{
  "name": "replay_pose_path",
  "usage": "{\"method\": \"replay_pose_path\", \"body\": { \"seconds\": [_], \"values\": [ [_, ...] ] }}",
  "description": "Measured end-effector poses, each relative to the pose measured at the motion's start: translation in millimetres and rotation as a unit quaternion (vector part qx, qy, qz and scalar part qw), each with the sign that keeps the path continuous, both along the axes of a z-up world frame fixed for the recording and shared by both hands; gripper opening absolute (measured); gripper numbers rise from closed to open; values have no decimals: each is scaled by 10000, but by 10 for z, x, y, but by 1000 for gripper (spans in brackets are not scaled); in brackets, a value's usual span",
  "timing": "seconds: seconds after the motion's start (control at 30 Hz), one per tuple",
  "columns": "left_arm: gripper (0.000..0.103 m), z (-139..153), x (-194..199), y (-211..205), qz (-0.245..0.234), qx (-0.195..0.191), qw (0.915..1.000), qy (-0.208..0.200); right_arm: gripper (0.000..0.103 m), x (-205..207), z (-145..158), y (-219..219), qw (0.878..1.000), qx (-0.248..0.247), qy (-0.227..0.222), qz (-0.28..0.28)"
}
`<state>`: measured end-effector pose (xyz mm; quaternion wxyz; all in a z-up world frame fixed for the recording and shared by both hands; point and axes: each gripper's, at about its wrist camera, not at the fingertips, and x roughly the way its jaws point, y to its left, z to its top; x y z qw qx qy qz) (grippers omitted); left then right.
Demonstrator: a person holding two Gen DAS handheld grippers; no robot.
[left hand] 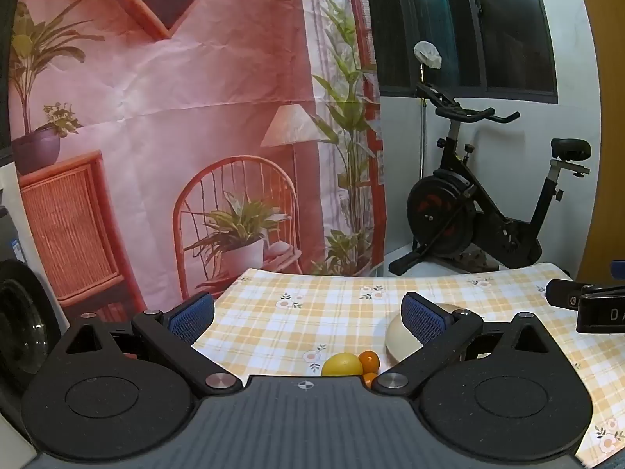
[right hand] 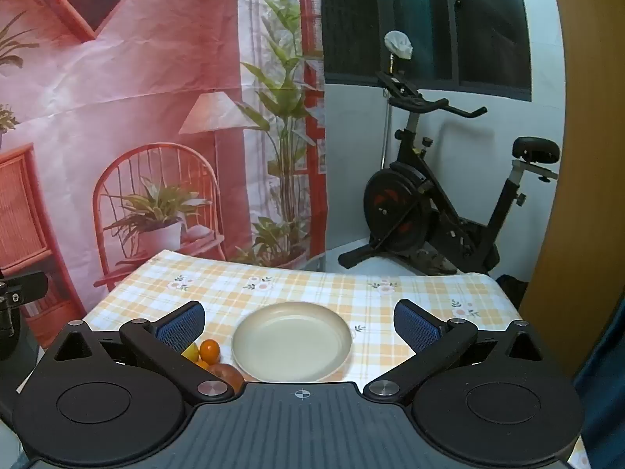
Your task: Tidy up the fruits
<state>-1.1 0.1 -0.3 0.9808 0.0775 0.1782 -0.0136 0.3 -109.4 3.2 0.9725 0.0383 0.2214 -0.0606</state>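
An empty cream plate [right hand: 292, 343] sits on the checked tablecloth [right hand: 312, 285]; in the left wrist view only its edge [left hand: 396, 336] shows behind a finger. Left of the plate lies a cluster of fruit: a yellow lemon [left hand: 341, 364], a small orange [left hand: 369, 359], a second orange piece [left hand: 369, 379]. The right wrist view shows the orange [right hand: 209, 349], the lemon's edge [right hand: 191, 351] and a reddish apple [right hand: 228, 374]. My left gripper [left hand: 308, 318] is open and empty above the fruit. My right gripper [right hand: 299, 322] is open and empty over the plate.
A printed backdrop [left hand: 175, 117] hangs behind the table. An exercise bike [left hand: 488, 203] stands at the back right. The other gripper's body [left hand: 586, 305] shows at the right edge of the left wrist view. The table's far edge [right hand: 312, 269] is near.
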Motion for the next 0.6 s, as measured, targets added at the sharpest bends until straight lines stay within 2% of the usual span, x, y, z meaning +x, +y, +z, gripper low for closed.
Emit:
{"method": "replay_pose_path", "body": {
  "seconds": [0.6],
  "values": [
    [103, 40, -35, -26, 80, -50, 9999, -34, 103, -25, 18, -44, 10000, 16, -19, -6]
  ]
}}
